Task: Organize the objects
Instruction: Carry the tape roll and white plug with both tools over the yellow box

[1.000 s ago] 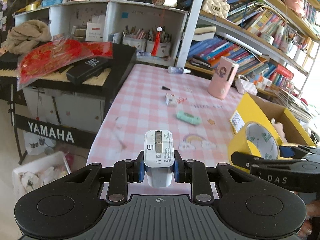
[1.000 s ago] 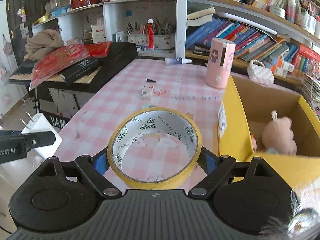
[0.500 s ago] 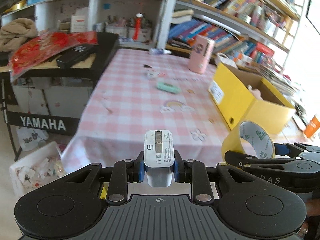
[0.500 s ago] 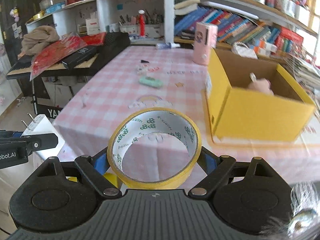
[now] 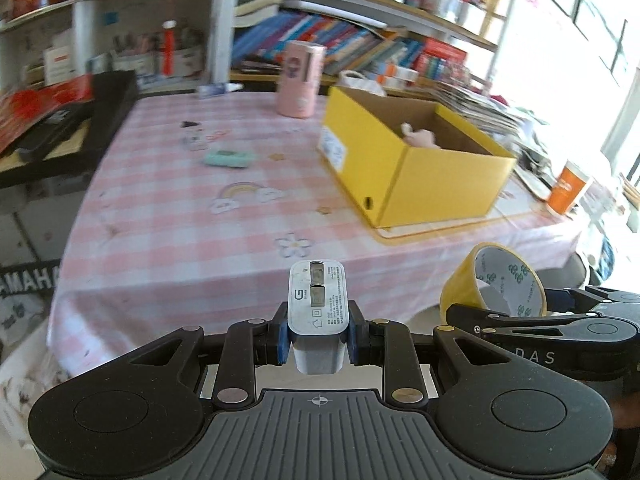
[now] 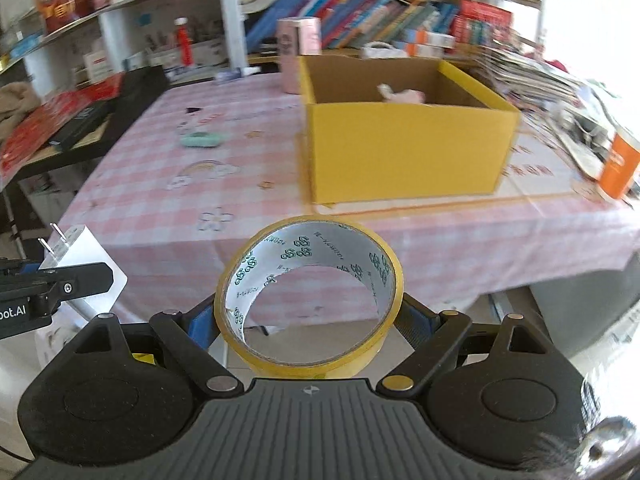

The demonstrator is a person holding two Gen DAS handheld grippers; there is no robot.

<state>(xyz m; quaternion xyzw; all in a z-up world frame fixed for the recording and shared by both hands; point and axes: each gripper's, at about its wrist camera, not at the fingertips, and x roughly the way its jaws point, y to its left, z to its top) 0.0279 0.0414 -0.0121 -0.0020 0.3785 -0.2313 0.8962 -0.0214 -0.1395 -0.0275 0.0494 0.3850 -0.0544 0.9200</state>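
The left gripper point(image 5: 317, 338) has its fingers clenched on a white charger point(image 5: 317, 304), pinching the block across its two flat sides with the label face turned up; the prongs show only in the right wrist view, sticking out at the far end. The right gripper point(image 6: 308, 320) has its fingers spread wide and pressed against the outside of a yellow tape roll point(image 6: 308, 296), one pad on each side of the ring, which lies tilted with its hollow facing the camera. Both things hang in the air short of the near edge of the tabletop point(image 5: 168, 216), with the yellow box point(image 6: 404, 152) standing further in on the pink checked cloth (a pink soft toy point(image 6: 400, 96) already lies inside it).

The charger looks like a light, rigid plastic block with smooth, fairly slippery faces, so a hold on its flat sides near the middle seems the safe one; the prongs are the part to keep clear of knocks. The tape roll is probably light too, stiff across its cardboard core but free to pivot between two pads, so a grip straight across the widest part should keep it from swinging. Neither seems fragile enough to mind a short drop into the box.
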